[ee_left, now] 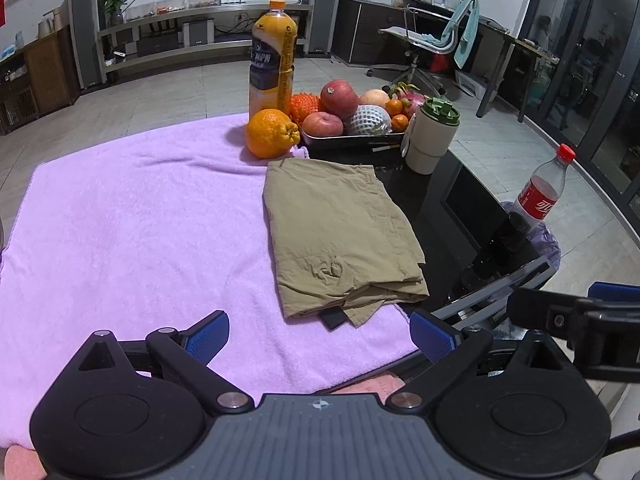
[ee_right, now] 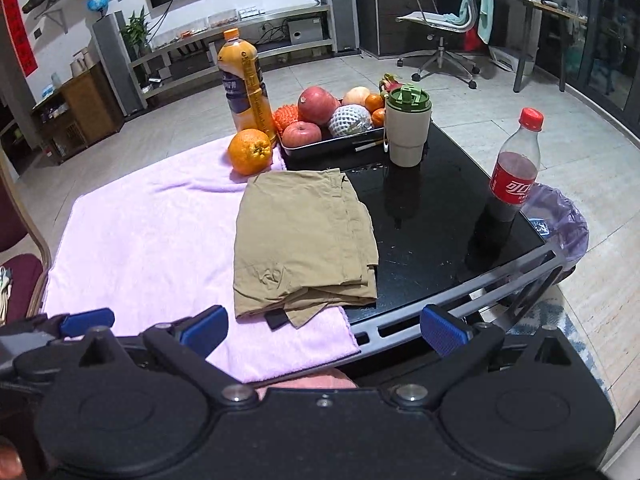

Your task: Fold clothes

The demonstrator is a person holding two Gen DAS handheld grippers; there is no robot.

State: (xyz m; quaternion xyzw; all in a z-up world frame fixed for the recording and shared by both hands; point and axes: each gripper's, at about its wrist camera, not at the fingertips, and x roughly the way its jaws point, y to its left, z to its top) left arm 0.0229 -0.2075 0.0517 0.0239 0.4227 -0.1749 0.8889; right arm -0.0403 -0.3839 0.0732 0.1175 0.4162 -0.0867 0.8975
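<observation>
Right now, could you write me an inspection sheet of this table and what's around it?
Surface: black glass table, lilac terry towel over its left part.
Job's things: folded khaki fabric garment, straddling the towel's edge.
Clutter: metal fruit tray, large loose orange, tall orange juice bottle, cream tumbler with green lid, red-capped cola bottle.
Grippers: left tongs and right tongs open, empty.
Cables: wires near the wall-mounted TV.
Surroundings: office chair, lined bin.

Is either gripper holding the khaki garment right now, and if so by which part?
Neither. The left gripper and right gripper are both open and empty, short of the folded khaki garment on the pink towel.
</observation>
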